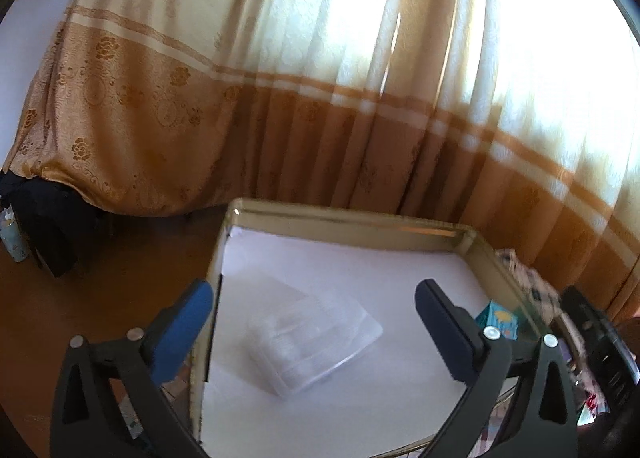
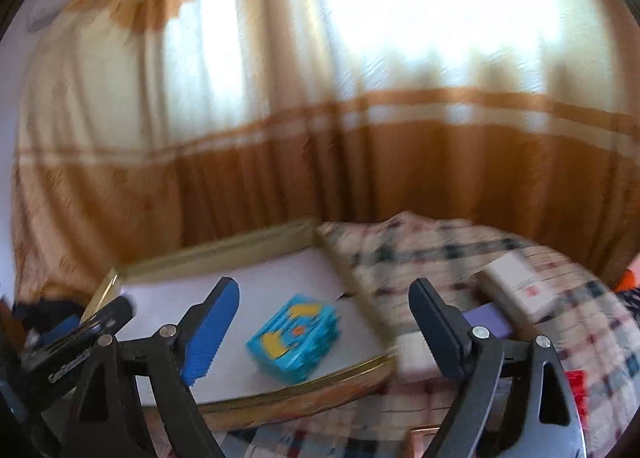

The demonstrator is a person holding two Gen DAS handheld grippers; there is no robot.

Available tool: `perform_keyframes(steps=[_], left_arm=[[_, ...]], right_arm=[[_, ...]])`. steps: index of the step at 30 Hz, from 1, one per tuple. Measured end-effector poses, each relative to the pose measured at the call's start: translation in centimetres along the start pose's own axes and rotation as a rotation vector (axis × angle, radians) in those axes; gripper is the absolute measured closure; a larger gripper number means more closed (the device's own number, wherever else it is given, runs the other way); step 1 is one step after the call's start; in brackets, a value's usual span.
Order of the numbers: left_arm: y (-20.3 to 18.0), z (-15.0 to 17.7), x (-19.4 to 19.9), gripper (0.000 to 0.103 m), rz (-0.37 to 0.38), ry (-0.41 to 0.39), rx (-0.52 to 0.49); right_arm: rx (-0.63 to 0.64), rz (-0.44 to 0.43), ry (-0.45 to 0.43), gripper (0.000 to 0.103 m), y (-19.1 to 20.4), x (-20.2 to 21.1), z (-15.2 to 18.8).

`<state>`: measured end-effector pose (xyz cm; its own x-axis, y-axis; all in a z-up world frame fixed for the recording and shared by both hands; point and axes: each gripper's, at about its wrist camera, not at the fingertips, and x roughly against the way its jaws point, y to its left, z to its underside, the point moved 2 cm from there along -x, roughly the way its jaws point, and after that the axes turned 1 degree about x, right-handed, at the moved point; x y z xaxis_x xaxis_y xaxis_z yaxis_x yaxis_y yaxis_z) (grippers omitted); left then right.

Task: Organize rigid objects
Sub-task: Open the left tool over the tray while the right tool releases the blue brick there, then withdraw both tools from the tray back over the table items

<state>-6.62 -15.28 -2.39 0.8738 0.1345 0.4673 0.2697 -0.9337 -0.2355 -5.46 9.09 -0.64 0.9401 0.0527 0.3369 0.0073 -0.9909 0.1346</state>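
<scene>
- Right now the gold-rimmed tray (image 1: 476,236) is the landmark, and two things already lie on its white lining.
- Inside the tray, toward its near-left part in the left wrist view, sits the clear plastic case (image 1: 316,342) — flat, see-through, ribbed into compartments, turned at a slant to the rim.
- Also inside the tray, near its right rim, rests the blue box (image 2: 294,338), bright turquoise with yellow shapes and an orange dot — rigid card by the look of it, though blur smears the print.
- The left gripper (image 1: 314,322) hangs over the tray with jaws spread wide; the clear case lies below and between them, but the pads don't touch it, so nothing is held.
- The right gripper (image 2: 324,322) is just as wide apart and empty, with the blue box lying beneath the gap, untouched.
- So, as a judgement: two items look placed, and both grippers look free for the next one.
- What's left sits outside the tray, on the plaid cloth (image 2: 460,246) to its right: a white box (image 2: 516,290) with a small red mark, and a purple flat item (image 2: 490,318) closer to the tray's rim.
- A red thing (image 2: 576,390) shows farther right of the tray, too blurred to name.
- Those pieces look stiff and boxy, so they should take a plain squeeze across their narrow sides.
- Behind the tray hangs a cream and tan curtain (image 1: 280,97), backlit.
</scene>
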Motion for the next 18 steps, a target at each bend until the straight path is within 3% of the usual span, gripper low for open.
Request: perform_keyframes(steps=[4, 7, 10, 14, 18], left_arm=[[-0.2, -0.1, 0.1, 0.000, 0.038, -0.006, 0.004], [-1.2, -0.1, 0.3, 0.000, 0.072, -0.014, -0.034], [-2.7, 0.3, 0.1, 0.000, 0.113, 0.012, -0.093], [-4.5, 0.9, -0.4, 0.000, 0.173, 0.080, -0.164], [-5.9, 1.3, -0.1, 0.000, 0.167, 0.097, -0.225]], right_arm=[[-0.005, 0.122, -0.080, 0.014, -0.6, 1.4, -0.4], [-0.001, 0.173, -0.073, 0.014, -0.6, 1.2, -0.2], [-0.024, 0.168, -0.030, 0.014, -1.0, 0.5, 0.0], [-0.061, 0.177, -0.038, 0.014, -1.8, 1.2, -0.1], [-0.058, 0.191, -0.051, 0.014, -2.3, 2.6, 0.0]])
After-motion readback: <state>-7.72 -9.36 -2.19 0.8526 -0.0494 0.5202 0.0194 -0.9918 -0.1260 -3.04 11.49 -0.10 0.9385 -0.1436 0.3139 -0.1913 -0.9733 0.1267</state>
